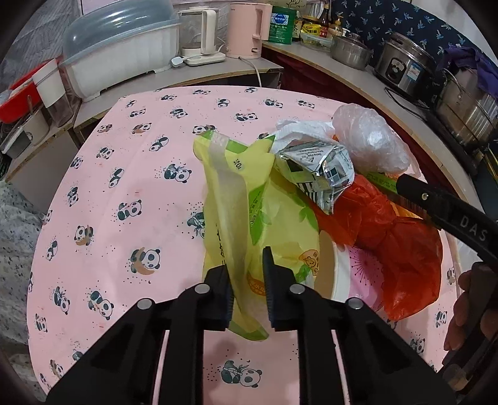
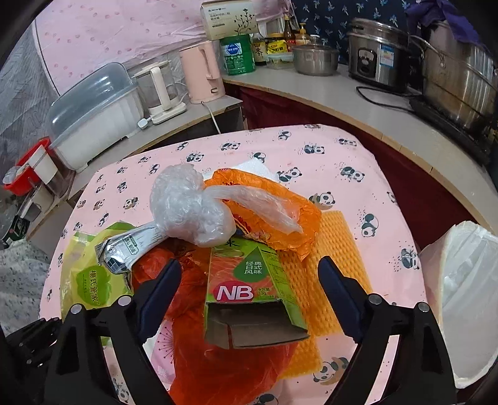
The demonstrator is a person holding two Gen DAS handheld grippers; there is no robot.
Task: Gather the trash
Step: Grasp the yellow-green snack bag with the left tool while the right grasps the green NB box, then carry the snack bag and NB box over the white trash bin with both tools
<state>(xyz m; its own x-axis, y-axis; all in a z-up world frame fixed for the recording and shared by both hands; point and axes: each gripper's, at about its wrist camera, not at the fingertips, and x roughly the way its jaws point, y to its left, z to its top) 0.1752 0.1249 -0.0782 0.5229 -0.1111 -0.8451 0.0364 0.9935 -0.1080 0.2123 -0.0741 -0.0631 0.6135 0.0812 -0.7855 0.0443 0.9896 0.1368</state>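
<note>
A heap of trash lies on the pink panda tablecloth (image 1: pixel 124 187). My left gripper (image 1: pixel 247 280) is shut on the yellow-green plastic wrapper (image 1: pixel 236 187), which runs between its pads. Beside the wrapper are a crushed silver carton (image 1: pixel 320 171), a clear plastic bag (image 1: pixel 370 140), a red plastic bag (image 1: pixel 404 255) and a paper cup (image 1: pixel 336 274). My right gripper (image 2: pixel 249 261) stands open astride a green and orange NB box (image 2: pixel 249 280), with its pads clear of the box's sides. An orange wrapper (image 2: pixel 274 212) and a honeycomb sheet (image 2: pixel 339 249) lie behind the box.
A white-lined bin (image 2: pixel 467 296) stands at the table's right edge. The counter behind holds a covered dish rack (image 1: pixel 121 53), a pink kettle (image 1: pixel 246 28), a rice cooker (image 2: pixel 376 53) and a steel pot (image 2: pixel 457 71). A person's hand (image 1: pixel 470 311) shows at right.
</note>
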